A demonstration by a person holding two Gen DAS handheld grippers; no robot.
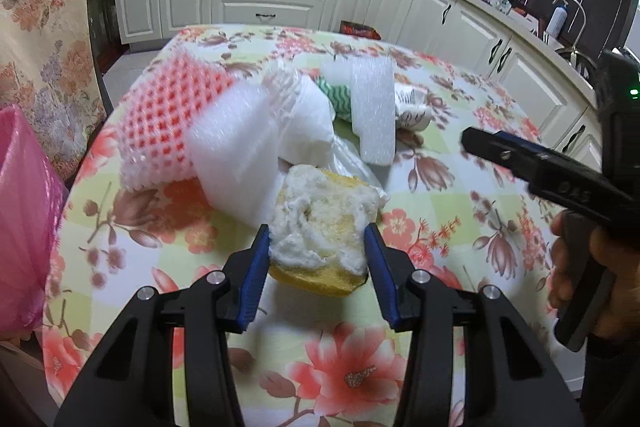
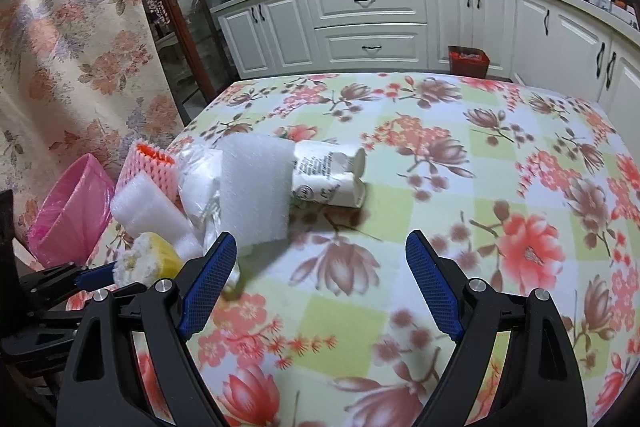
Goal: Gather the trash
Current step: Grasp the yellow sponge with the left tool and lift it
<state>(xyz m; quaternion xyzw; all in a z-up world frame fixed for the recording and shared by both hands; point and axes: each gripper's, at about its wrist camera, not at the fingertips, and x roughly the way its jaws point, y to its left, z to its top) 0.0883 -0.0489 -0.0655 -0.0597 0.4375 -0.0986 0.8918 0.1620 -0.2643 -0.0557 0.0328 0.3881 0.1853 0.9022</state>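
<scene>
We take the peel [image 1: 320, 227], light, soft and spongy, across its middle in the left gripper [image 1: 318, 255]; right gripper [image 2: 320, 267] jaws gape wide at its 3 o'clock.

Both views ride on a hand-held gripper and look forward and steeply down along its fingers, close over the floral table [image 1: 420, 195]. The left wrist view faces the trash pile [image 1: 280, 123] from very near. The right wrist view sits just beside it, seeing the same pile [image 2: 224, 187] at its left. Both share the far kitchen cabinets [image 2: 368, 23] and the pink bin [image 2: 68, 211].
</scene>
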